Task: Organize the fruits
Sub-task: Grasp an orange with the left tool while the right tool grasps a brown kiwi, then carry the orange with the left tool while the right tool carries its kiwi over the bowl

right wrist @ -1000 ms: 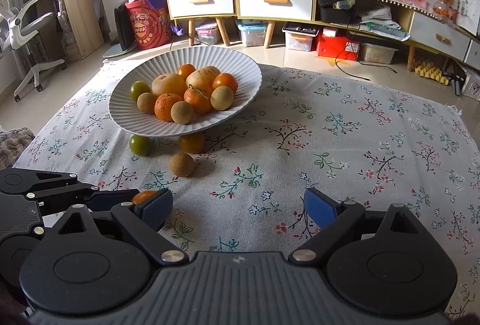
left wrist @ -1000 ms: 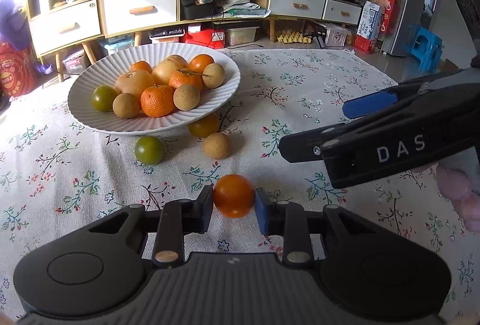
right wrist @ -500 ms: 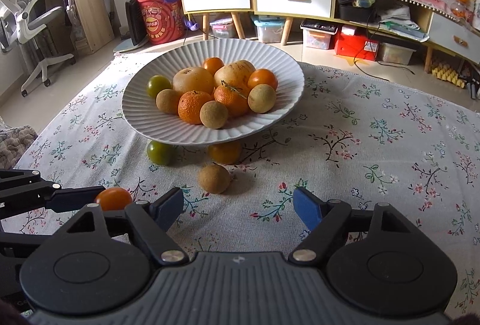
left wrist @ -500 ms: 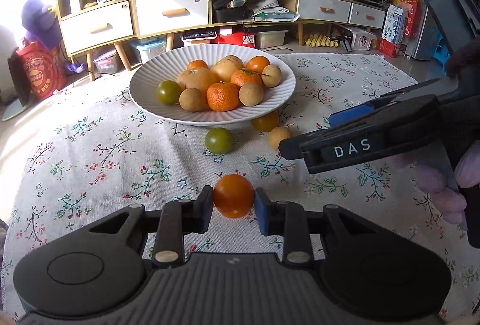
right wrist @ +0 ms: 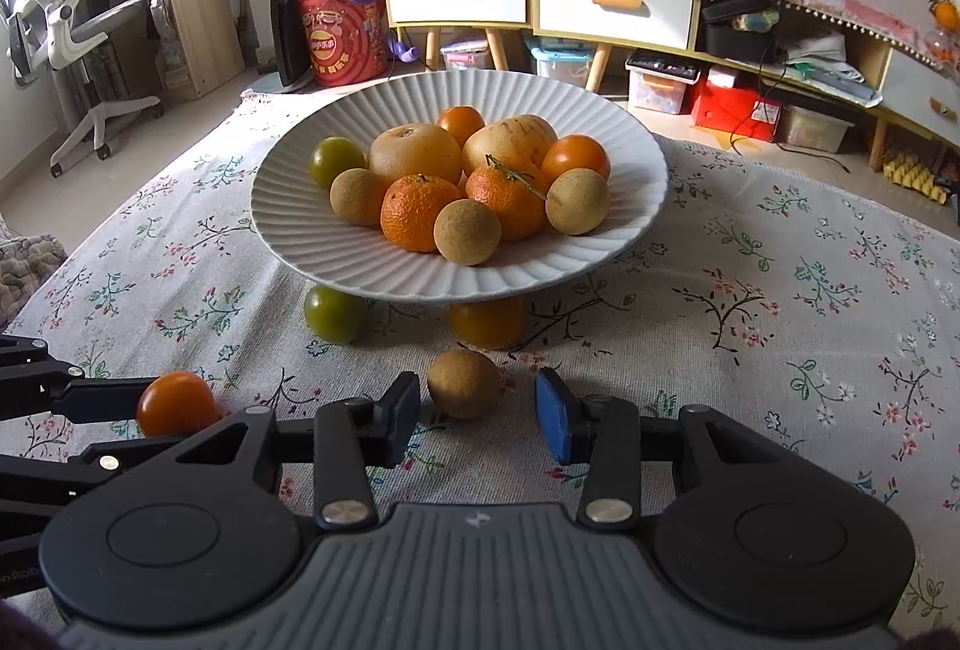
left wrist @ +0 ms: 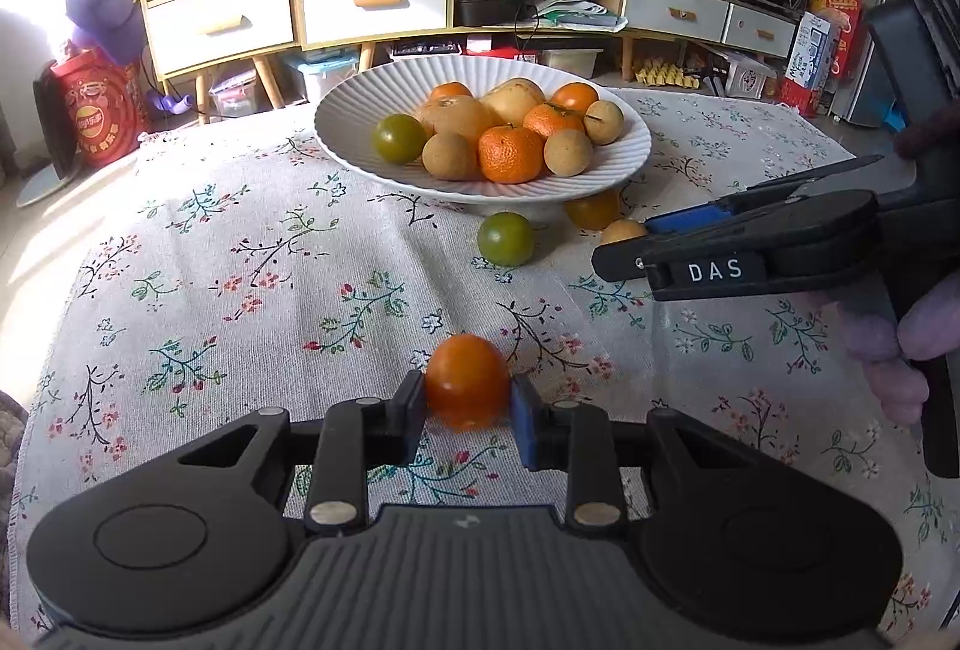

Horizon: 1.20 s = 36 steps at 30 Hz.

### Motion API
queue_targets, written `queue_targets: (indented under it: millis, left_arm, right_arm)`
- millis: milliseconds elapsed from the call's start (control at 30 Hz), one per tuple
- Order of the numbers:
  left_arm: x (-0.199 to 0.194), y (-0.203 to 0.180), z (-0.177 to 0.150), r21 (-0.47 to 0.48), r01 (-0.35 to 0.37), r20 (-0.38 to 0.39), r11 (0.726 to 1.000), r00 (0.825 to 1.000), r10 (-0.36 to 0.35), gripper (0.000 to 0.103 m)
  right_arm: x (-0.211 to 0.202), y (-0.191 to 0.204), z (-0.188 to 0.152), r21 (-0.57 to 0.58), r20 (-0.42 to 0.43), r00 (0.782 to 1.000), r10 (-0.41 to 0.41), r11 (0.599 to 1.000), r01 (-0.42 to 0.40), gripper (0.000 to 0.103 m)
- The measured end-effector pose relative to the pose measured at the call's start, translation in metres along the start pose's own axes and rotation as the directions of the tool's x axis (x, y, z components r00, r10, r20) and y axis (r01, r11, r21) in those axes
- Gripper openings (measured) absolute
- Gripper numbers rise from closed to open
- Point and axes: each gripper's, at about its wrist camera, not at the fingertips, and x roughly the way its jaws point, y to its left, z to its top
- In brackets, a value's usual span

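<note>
Black jaws of the right hand-held gripper (right wrist: 477,413) have just narrowed around a brown fruit (right wrist: 463,383), not yet pinching, while the left hand-held gripper (left wrist: 467,413) clamps an orange fruit (left wrist: 467,380) for the plate (left wrist: 360,152).

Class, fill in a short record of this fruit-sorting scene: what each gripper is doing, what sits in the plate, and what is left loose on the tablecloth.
left gripper: shut on a small orange fruit
right gripper: jaws just closing around a brown round fruit, pads not yet touching it
white ribbed plate: heaped with mixed fruit
loose on tablecloth: green fruit, orange fruit by the plate
</note>
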Motion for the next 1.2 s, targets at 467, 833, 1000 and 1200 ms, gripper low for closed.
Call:
queue_targets:
  millis: [467, 833, 1000, 1200]
  left_arm:
    - [-0.003, 0.007, 0.002, -0.047, 0.029, 0.014, 0.998, 0.999, -0.029, 0.016]
    - [-0.010, 0.000, 0.024, -0.073, 0.070, 0.071, 0.995, 0.995, -0.065, 0.016]
    - [-0.011, -0.006, 0.039, -0.068, 0.083, 0.113, 0.994, 0.991, -0.075, 0.016]
    - [-0.007, -0.009, 0.050, -0.076, 0.072, 0.148, 0.995, 0.987, -0.060, 0.016]
  right_arm:
    - [-0.009, 0.004, 0.003, -0.007, -0.009, 1.000, 0.025, 1.000, -0.025, 0.023]
    - [-0.029, 0.000, 0.012, 0.029, 0.037, 0.999, 0.040, 0.999, -0.041, 0.023]
    - [-0.030, -0.009, 0.021, 0.053, 0.065, 0.997, 0.033, 0.998, -0.037, 0.023]
    - [-0.025, -0.025, 0.028, 0.123, 0.085, 0.996, 0.037, 0.991, -0.047, 0.023]
